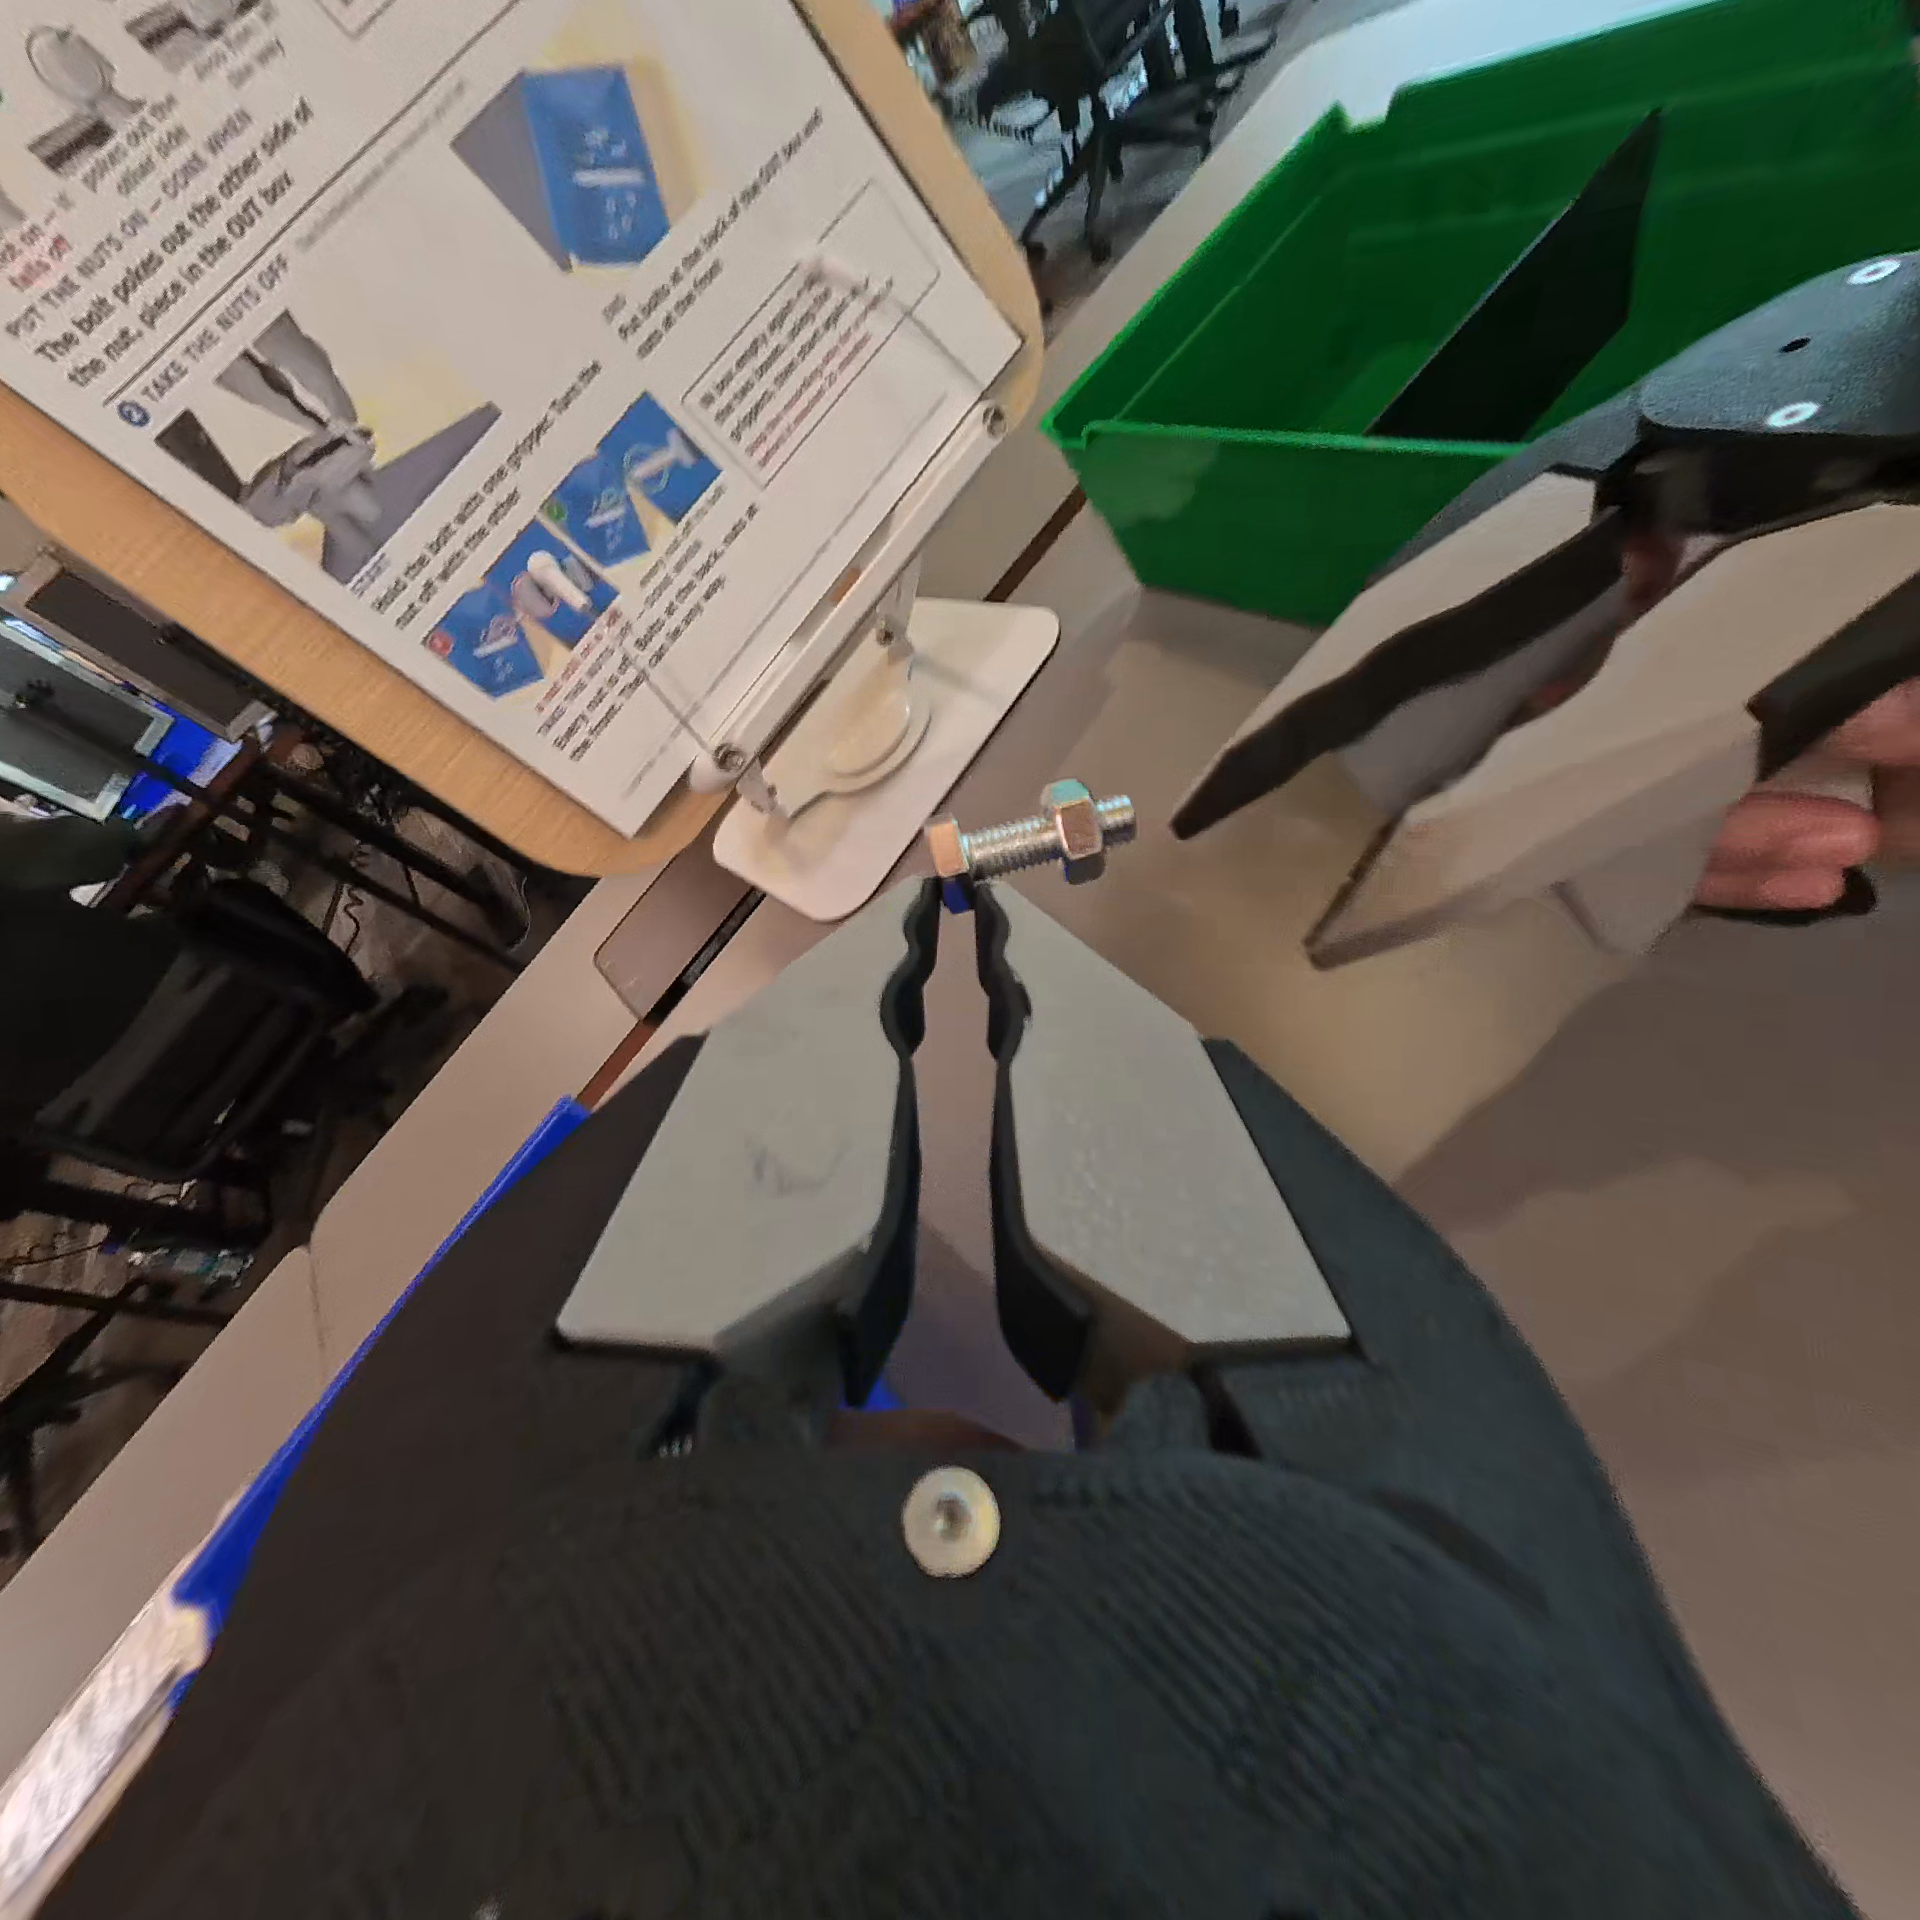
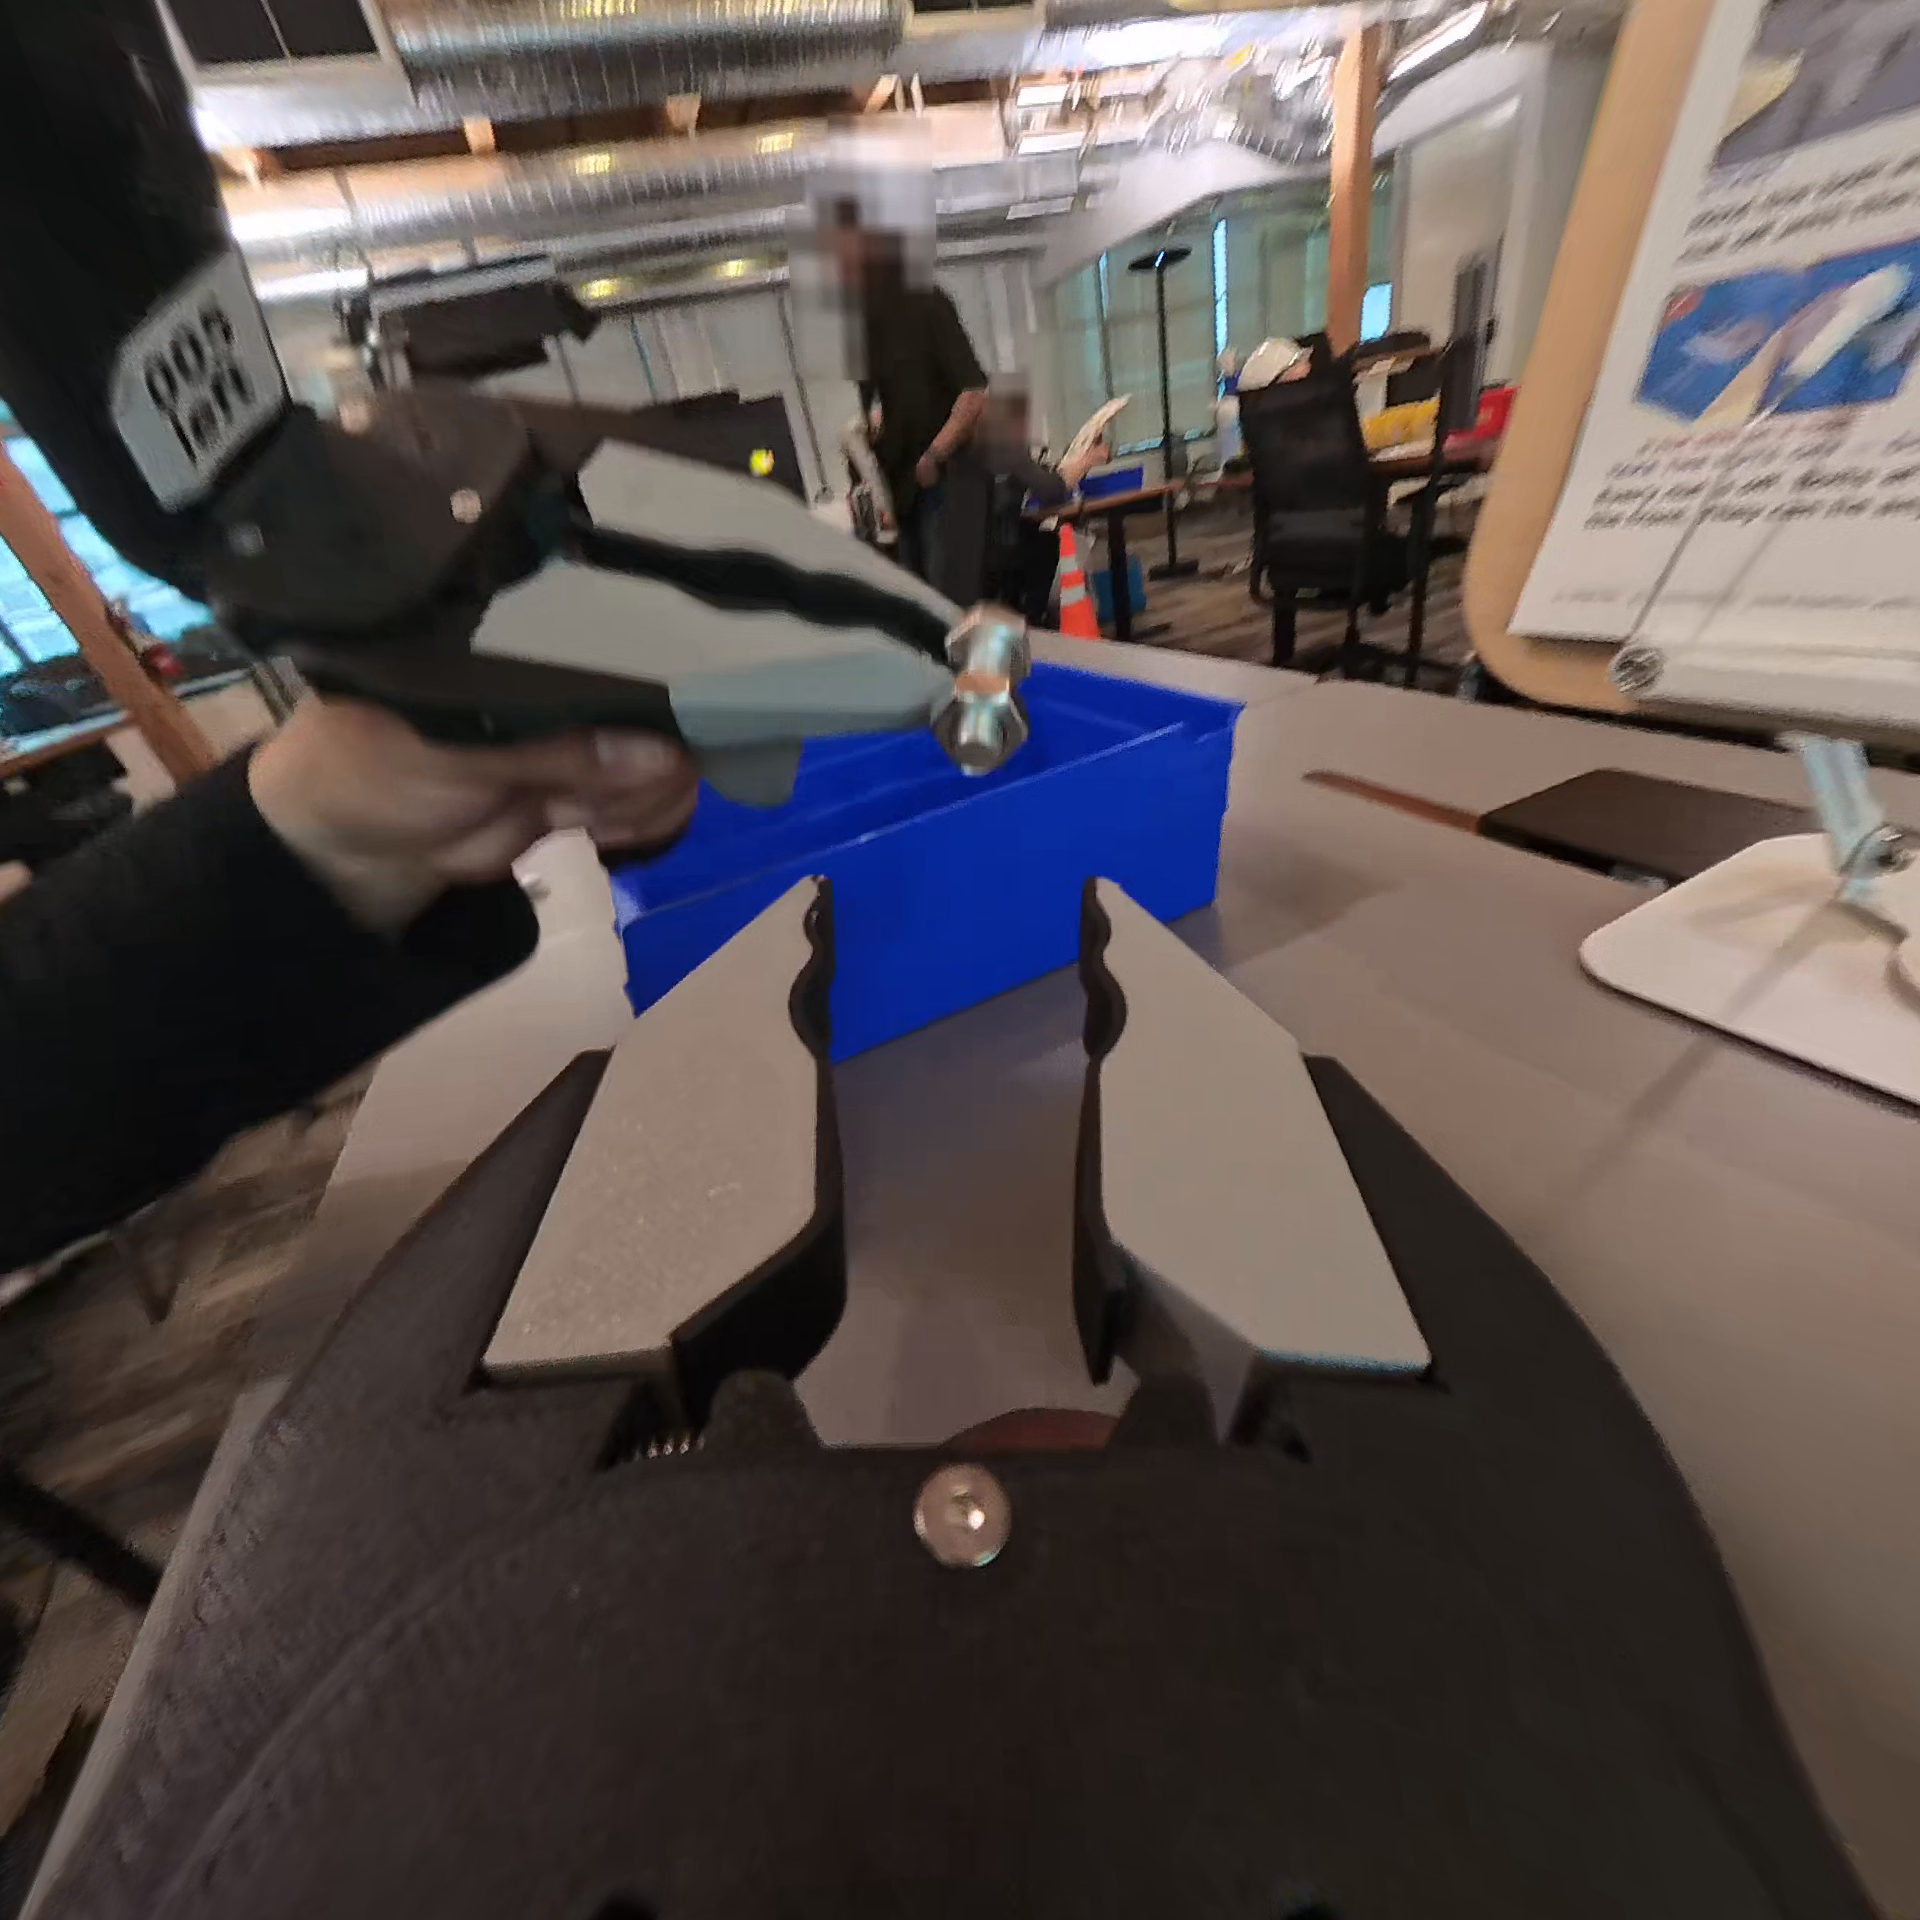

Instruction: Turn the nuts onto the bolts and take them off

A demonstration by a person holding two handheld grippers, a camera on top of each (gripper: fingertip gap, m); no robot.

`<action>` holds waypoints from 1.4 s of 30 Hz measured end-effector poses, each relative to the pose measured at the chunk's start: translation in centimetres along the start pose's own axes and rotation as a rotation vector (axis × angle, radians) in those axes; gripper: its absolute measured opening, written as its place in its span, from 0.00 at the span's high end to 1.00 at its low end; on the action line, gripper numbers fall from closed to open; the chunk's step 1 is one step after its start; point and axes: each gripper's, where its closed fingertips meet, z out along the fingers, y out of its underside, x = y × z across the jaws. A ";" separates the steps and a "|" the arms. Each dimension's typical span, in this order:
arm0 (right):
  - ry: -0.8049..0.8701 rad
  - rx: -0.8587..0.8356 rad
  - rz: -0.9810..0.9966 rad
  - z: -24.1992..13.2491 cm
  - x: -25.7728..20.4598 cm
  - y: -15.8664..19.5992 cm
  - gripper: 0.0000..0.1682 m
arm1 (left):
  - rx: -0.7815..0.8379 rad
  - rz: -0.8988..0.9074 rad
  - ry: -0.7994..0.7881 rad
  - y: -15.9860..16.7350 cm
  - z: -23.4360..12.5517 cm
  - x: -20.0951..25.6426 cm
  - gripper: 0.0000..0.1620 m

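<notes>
Grey tabletop (image 1: pixel 1558 1195) in an open office: left gripper (image 1: pixel 958 902) clamps a bolt (image 1: pixel 1023 831), right gripper (image 2: pixel 951 914) gapes empty.

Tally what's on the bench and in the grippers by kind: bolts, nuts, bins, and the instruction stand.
Bolts: 1, the bolt held at its head end by the left gripper
Nuts: 1, the nut threaded on it
Bins: 2, green bin and blue bin
Instruction stands: 1
Total: 5

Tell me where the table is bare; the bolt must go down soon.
Bare grey tabletop lies between the blue plastic bin and the white stand base. It is crowded around the silver bolt, where both grippers meet.
</notes>
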 end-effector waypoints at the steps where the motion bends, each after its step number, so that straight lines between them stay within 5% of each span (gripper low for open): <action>1: 0.014 0.026 0.006 -0.4 0.2 -0.6 0.75 | 0.029 -0.018 -0.004 -0.4 0.3 0.4 0.97; 15: 0.084 0.102 0.120 -2.0 1.9 -2.5 0.90 | 0.212 -0.211 -0.003 -2.4 2.7 4.5 0.98; 25: 0.096 -0.201 0.156 -1.2 2.7 0.9 0.91 | 0.184 -0.231 0.007 0.7 3.8 5.5 0.97; 34: 0.115 -0.406 0.153 -1.1 2.9 4.0 0.92 | 0.015 0.013 -0.013 5.1 4.7 6.8 0.77; 42: 0.072 -0.465 0.159 -0.7 1.9 5.4 0.92 | 0.042 -0.024 0.092 4.8 5.4 9.5 0.90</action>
